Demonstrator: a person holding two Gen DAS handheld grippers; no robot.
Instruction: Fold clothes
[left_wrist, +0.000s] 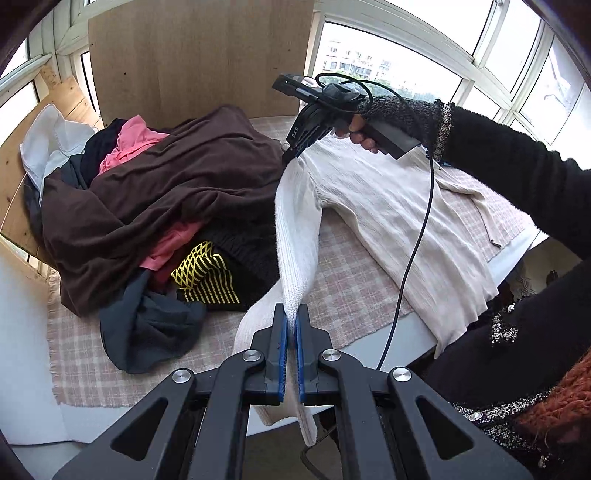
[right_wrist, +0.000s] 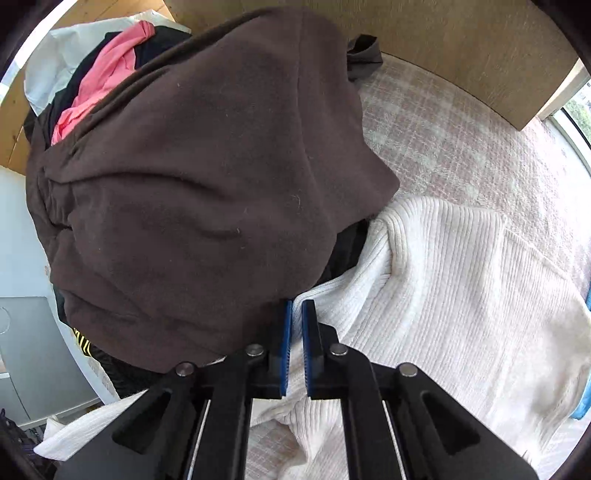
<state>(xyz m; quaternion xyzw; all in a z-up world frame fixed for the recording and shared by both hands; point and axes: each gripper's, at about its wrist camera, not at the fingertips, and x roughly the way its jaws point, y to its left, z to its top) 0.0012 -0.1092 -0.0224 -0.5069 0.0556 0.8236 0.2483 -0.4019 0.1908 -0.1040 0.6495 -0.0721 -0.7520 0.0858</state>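
Observation:
A cream ribbed sweater (left_wrist: 391, 221) lies spread on the checked cloth (left_wrist: 81, 354) over the table. Its sleeve (left_wrist: 295, 236) is stretched taut between my two grippers. My left gripper (left_wrist: 291, 317) is shut on the cuff end of the sleeve, near the table's front. My right gripper (left_wrist: 290, 155) is shut on the sleeve's shoulder end, lifted above the sweater. In the right wrist view the right gripper (right_wrist: 297, 310) pinches the cream sweater (right_wrist: 443, 295) beside the brown garment (right_wrist: 207, 192).
A heap of clothes lies left of the sweater: a brown garment (left_wrist: 177, 184), pink (left_wrist: 129, 147), white (left_wrist: 51, 144), a grey one (left_wrist: 147, 332) and a black one with yellow print (left_wrist: 203, 273). A wooden board (left_wrist: 199, 55) stands behind. Windows (left_wrist: 424, 66) are behind right.

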